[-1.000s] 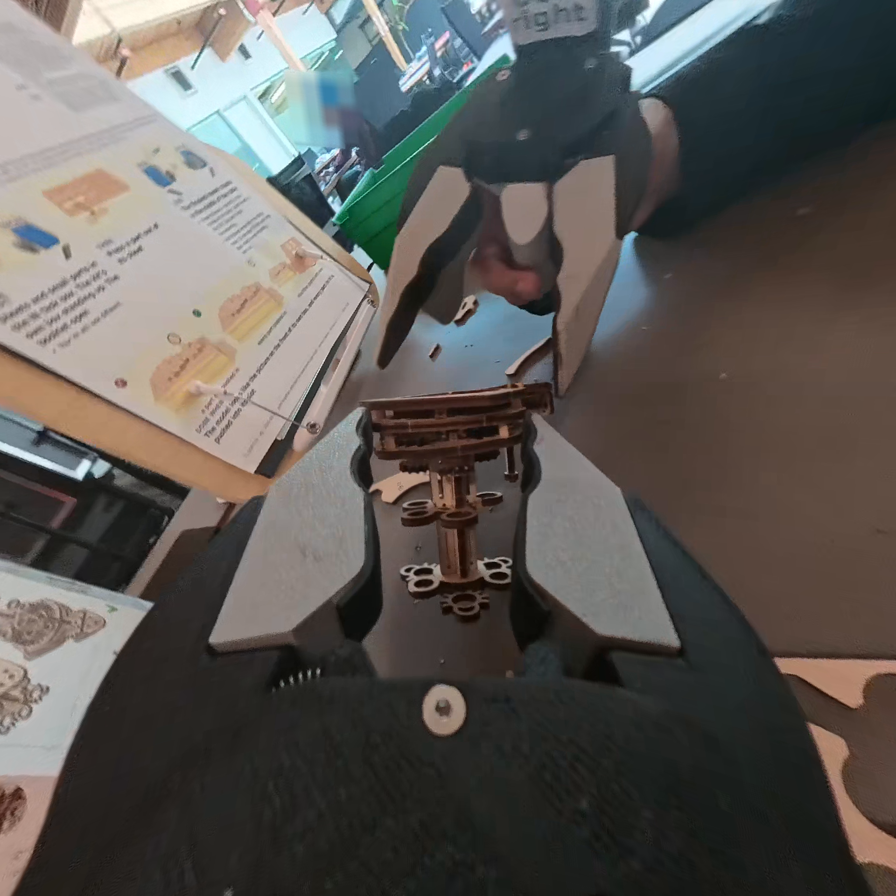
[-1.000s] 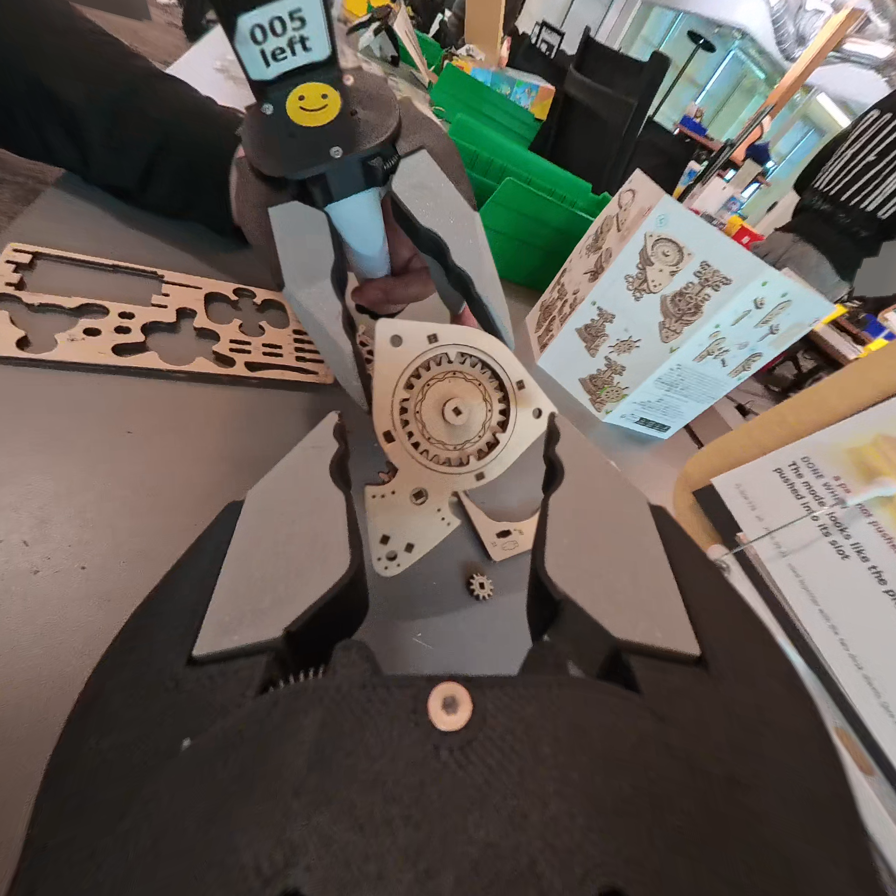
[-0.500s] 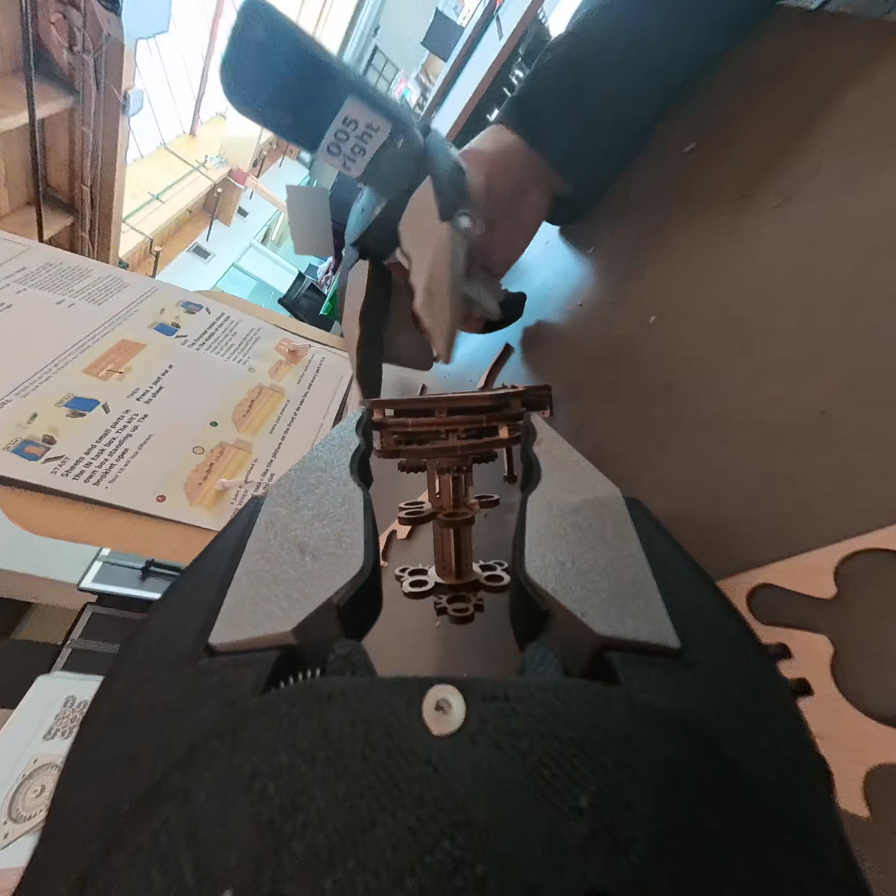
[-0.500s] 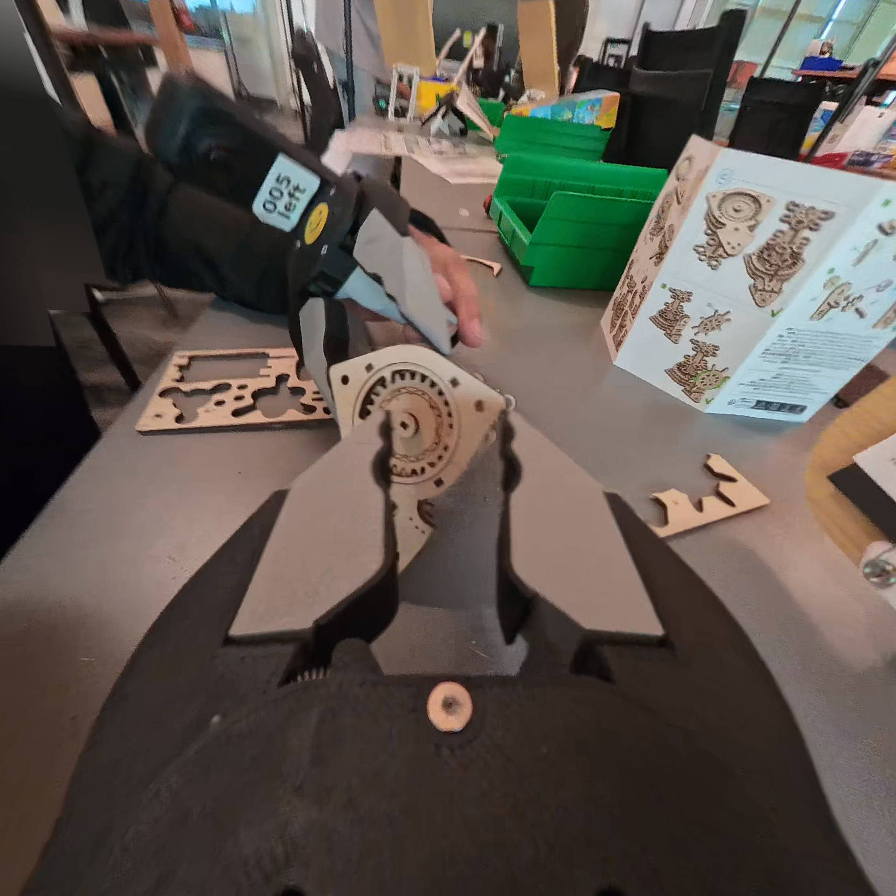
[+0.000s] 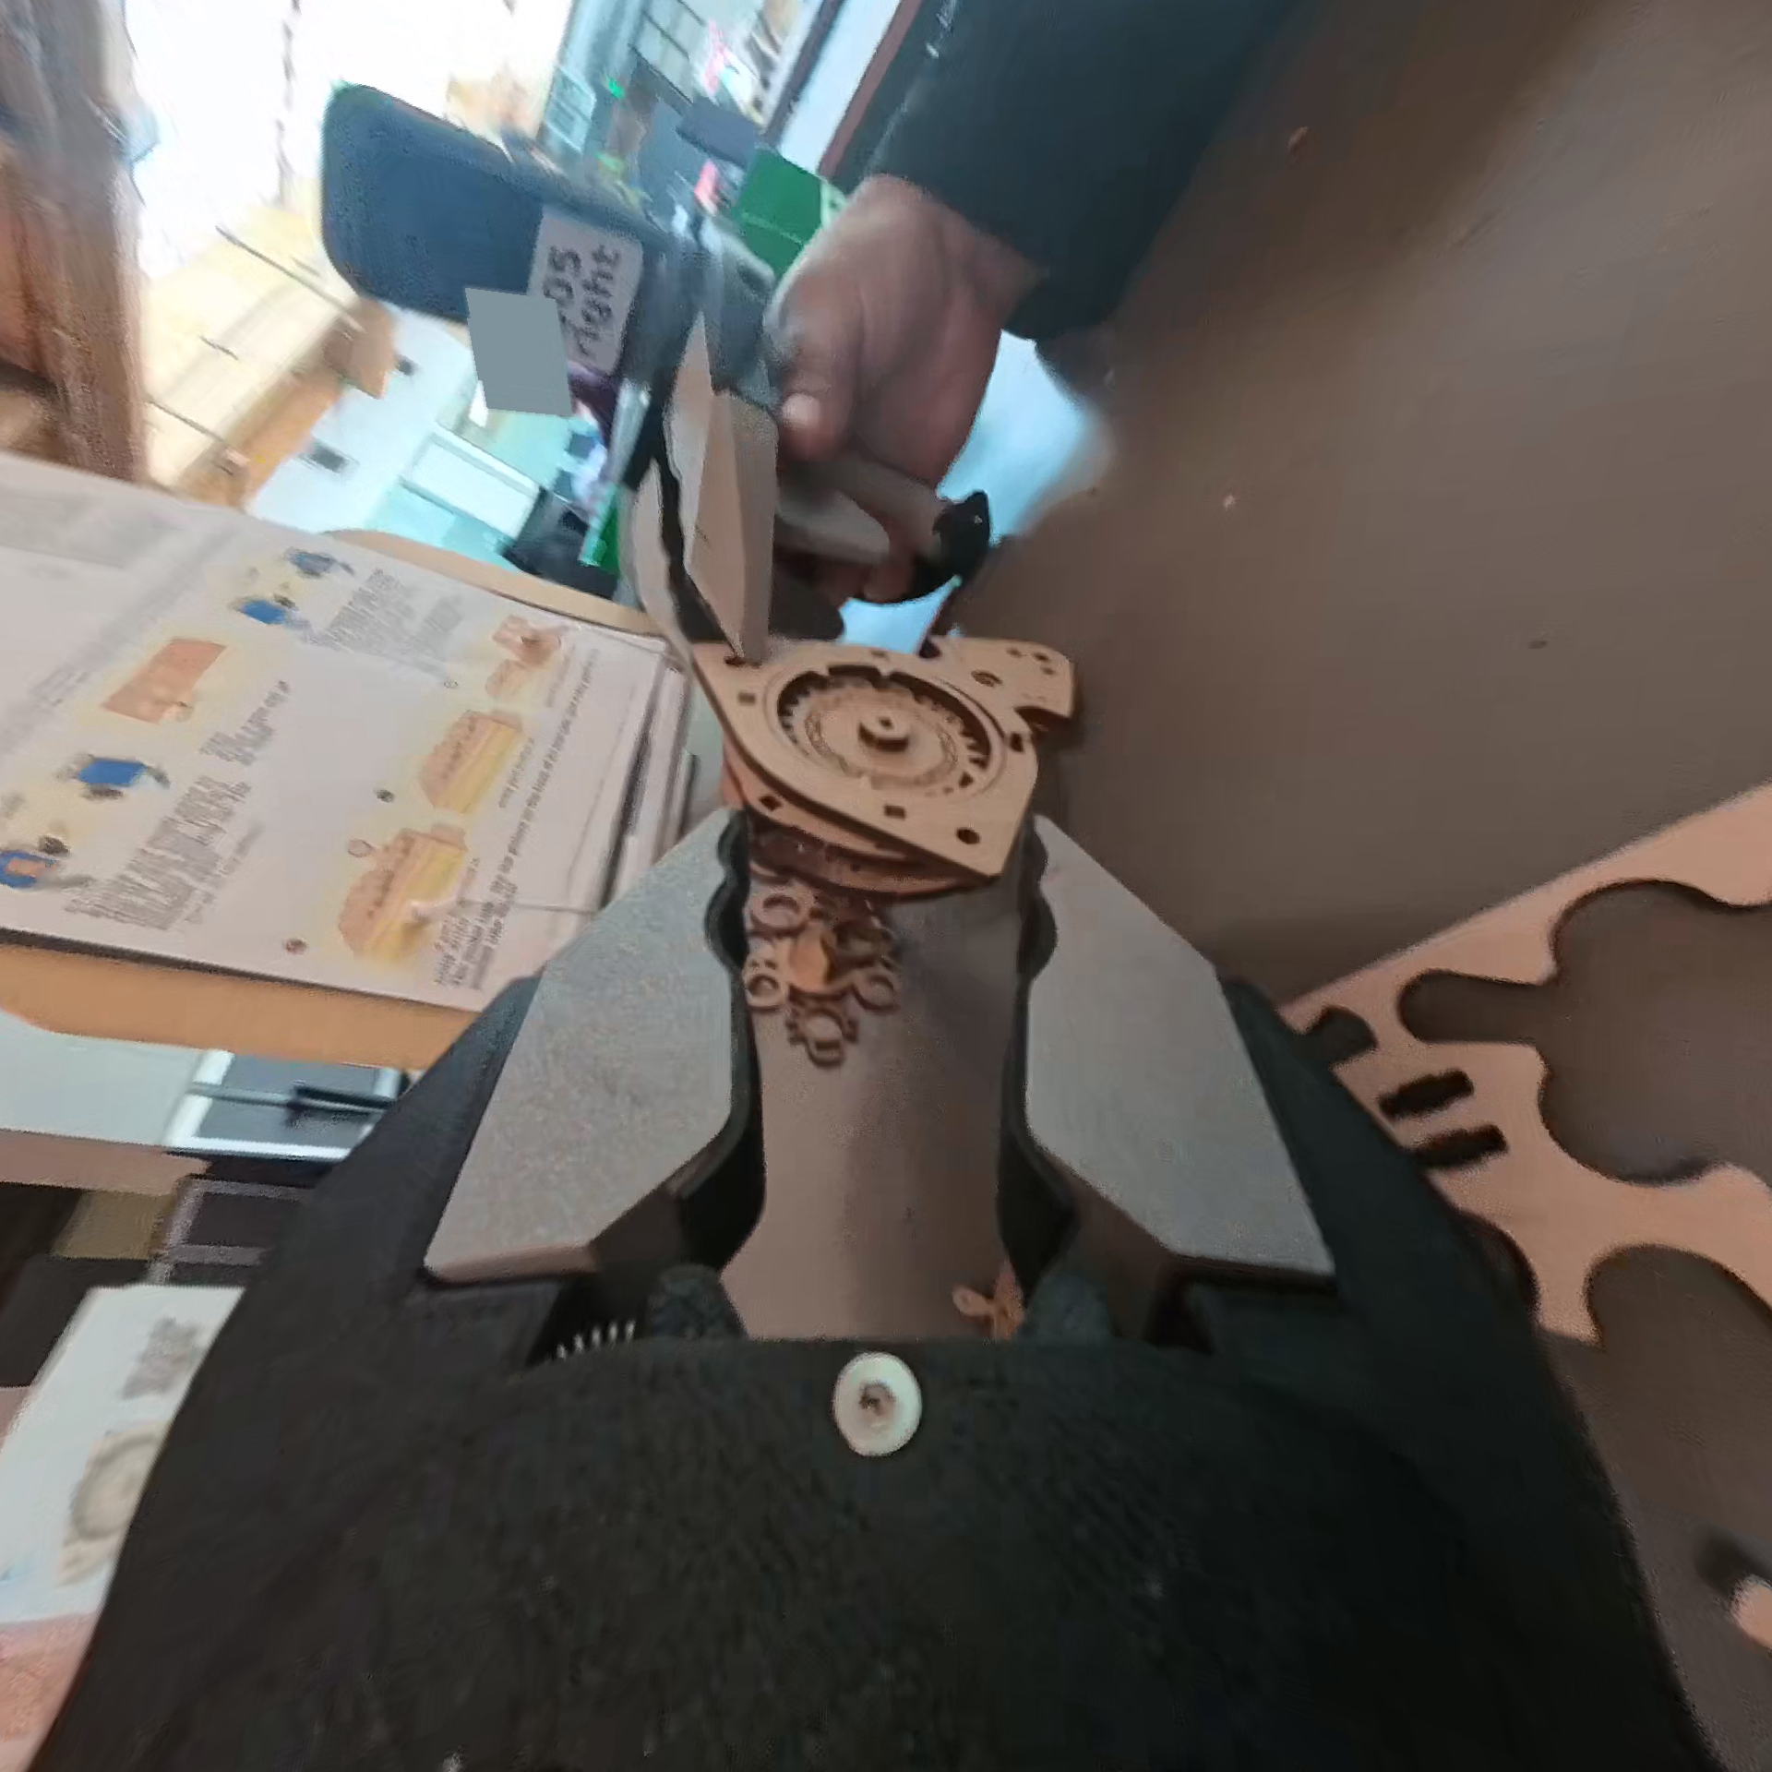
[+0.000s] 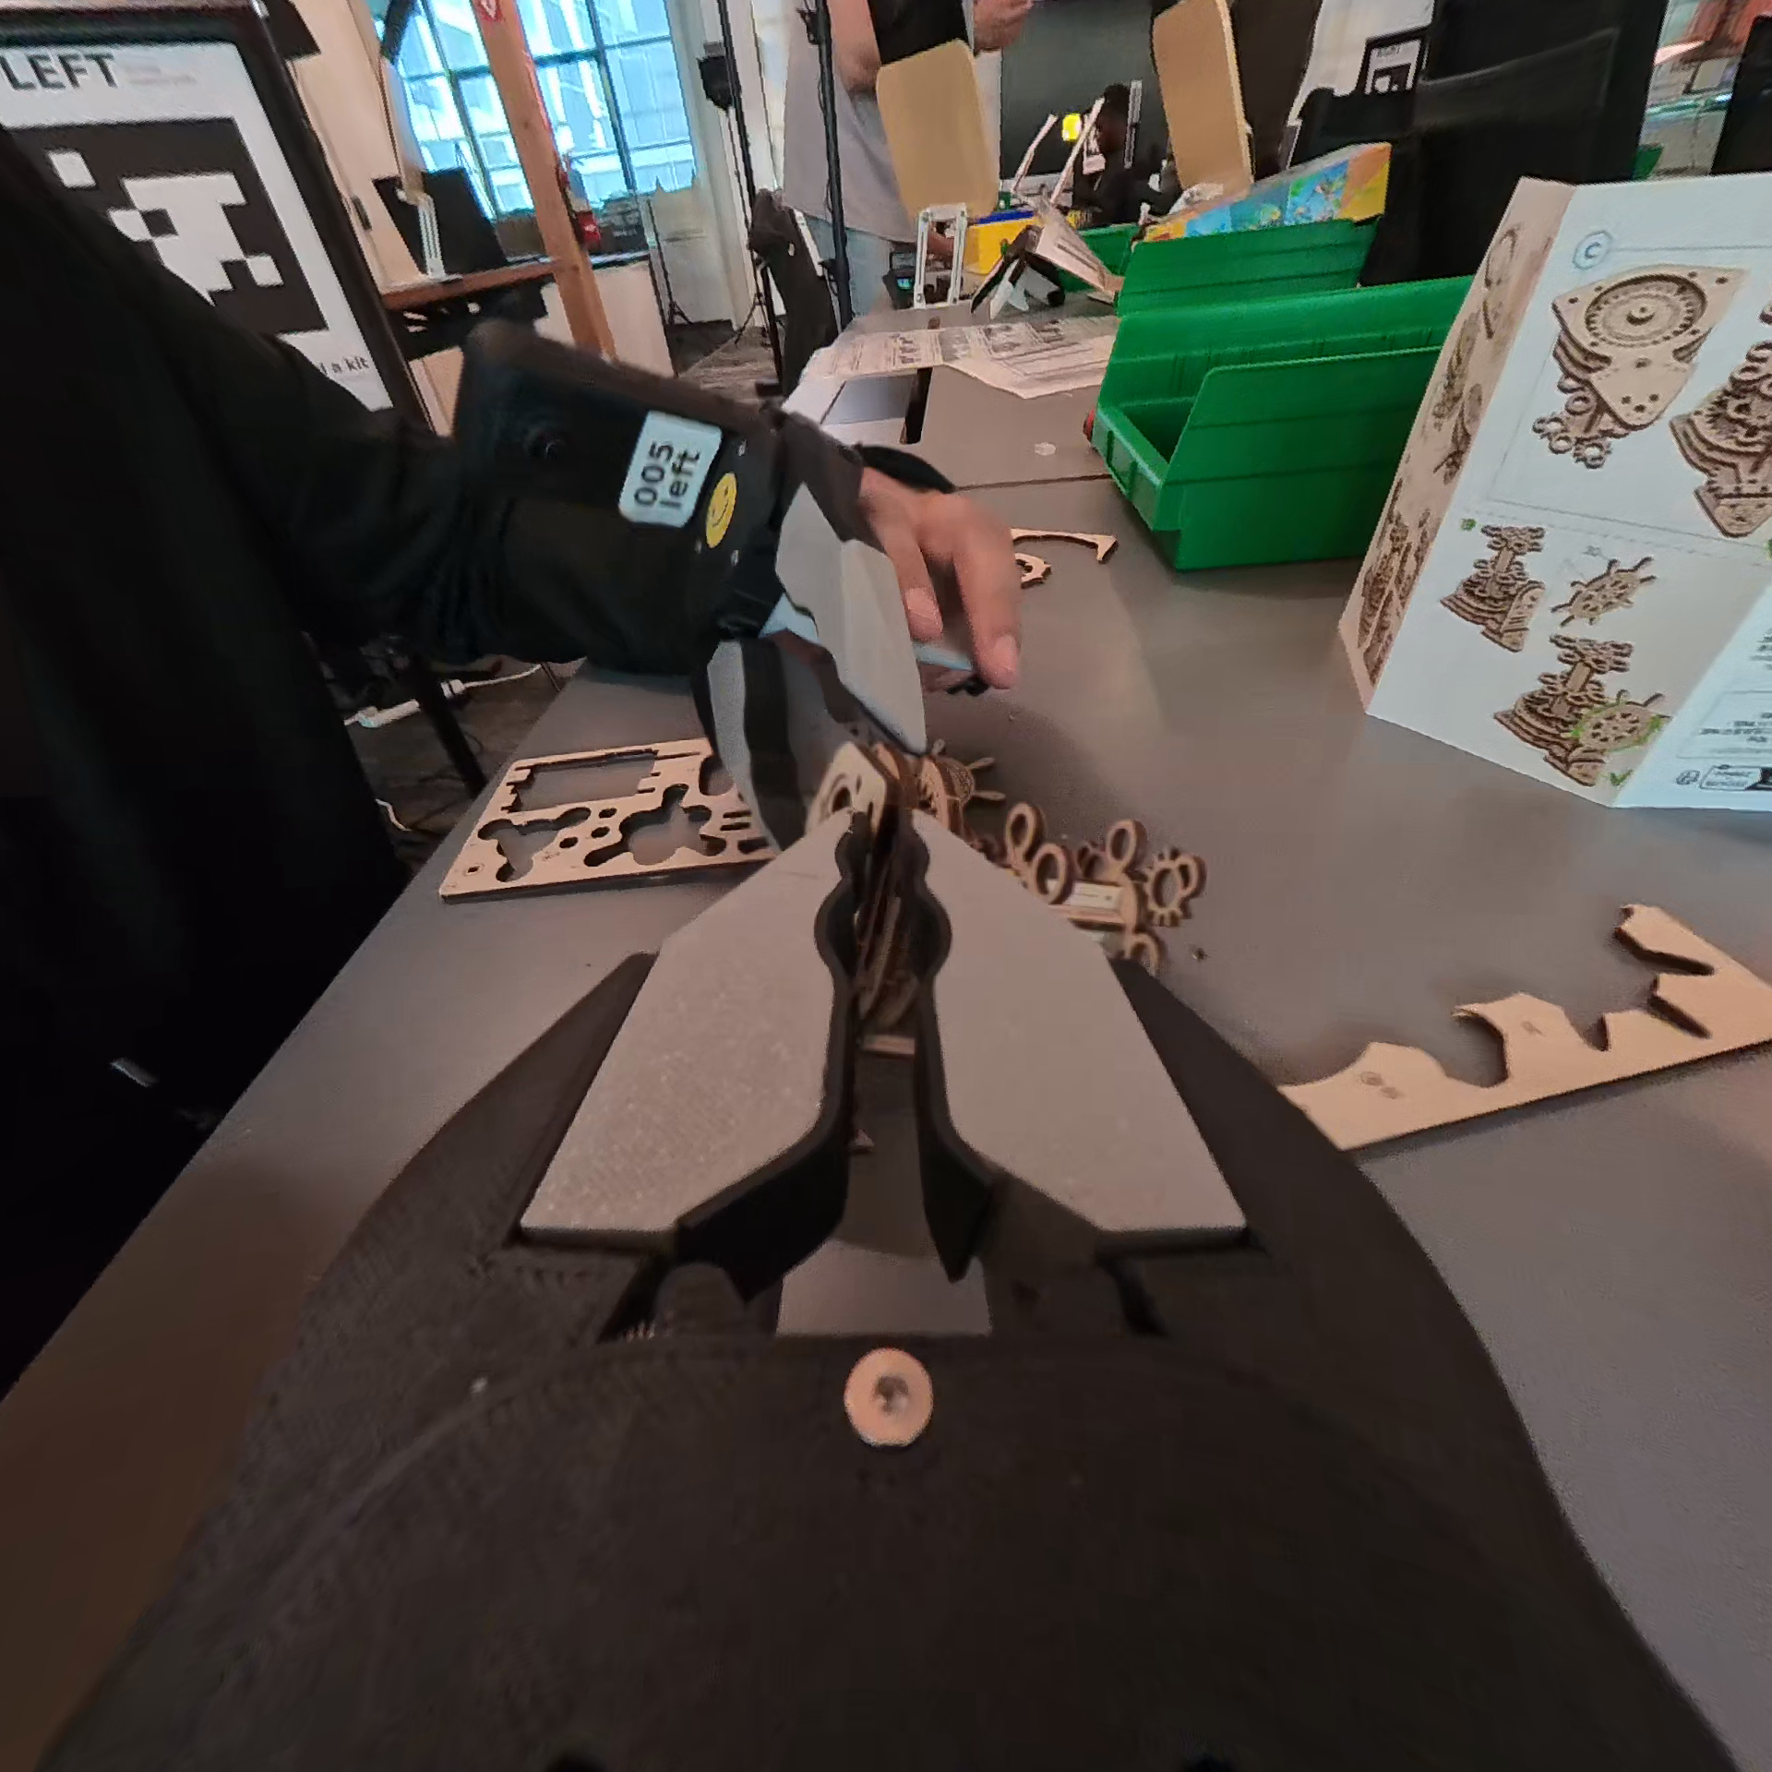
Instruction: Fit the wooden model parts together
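Plywood gear housing (image 5: 877, 757), a flat laser-cut plate with a toothed ring inside, sits mid-frame in the left wrist view, pinched across its edges by the left claw (image 5: 877, 844); a shaft with scalloped discs (image 5: 820, 968) hangs beneath it. Coming from above, the right claw (image 5: 710, 614) nips the plate's upper-left corner.

Seen edge-on in the right wrist view, the housing's thin layers are clamped between the pressed-together right claw (image 6: 877, 863) at centre, above the matte grey desk (image 6: 1247, 767). Best to press squarely and gently, since thin ply tabs could snap.
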The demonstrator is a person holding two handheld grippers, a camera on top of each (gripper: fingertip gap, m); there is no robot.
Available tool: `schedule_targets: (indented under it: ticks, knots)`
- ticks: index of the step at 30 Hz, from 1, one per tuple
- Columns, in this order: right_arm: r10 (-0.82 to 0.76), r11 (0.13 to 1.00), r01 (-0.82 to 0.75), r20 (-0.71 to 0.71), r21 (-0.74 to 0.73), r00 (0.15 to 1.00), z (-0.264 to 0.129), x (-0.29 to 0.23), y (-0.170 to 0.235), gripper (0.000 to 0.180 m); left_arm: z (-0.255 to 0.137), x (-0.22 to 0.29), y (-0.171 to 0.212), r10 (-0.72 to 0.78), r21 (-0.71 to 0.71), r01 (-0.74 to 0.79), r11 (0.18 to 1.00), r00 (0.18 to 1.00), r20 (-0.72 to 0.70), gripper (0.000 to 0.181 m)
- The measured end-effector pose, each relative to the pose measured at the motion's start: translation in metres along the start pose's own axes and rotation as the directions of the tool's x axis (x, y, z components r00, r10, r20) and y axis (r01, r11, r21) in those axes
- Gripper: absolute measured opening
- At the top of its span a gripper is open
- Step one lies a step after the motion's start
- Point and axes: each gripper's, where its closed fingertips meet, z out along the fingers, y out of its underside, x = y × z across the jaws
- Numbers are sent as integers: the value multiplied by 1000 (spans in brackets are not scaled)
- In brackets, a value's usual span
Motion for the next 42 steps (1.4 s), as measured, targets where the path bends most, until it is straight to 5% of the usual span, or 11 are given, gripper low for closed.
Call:
schedule_targets:
  ticks: [7, 11, 18, 24, 29, 42]
  knots:
    - [-111, 992, 110, -8, -64, 994, 2, -9, 3, 0, -23, -33, 6, -295, 23, 295, 955, 955, 18, 39]
    - [-399, 902, 380, -57, -206, 915, 7, -19, 9, 0, -19, -41, -3, -465, 60, 466, 883, 885, -34, 21]
    - [-646, 729, 599, -45, -332, 762, 19, -37, 23, 0, 2, -8, -4, -394, -51, 391, 919, 913, -104, 21]
    - [-656, 724, 611, -44, -321, 754, 19, -38, 24, 0, 0, -1, -5, -354, -58, 350, 935, 926, -128, 9]
    - [-654, 726, 611, -44, -317, 755, 18, -38, 25, 0, -7, 2, -9, -375, -48, 372, 927, 908, -189, 31]
    - [-665, 710, 630, -6, -314, 747, 16, -42, 27, 0, 0, 9, -10, -360, -83, 350, 933, 908, -215, 22]
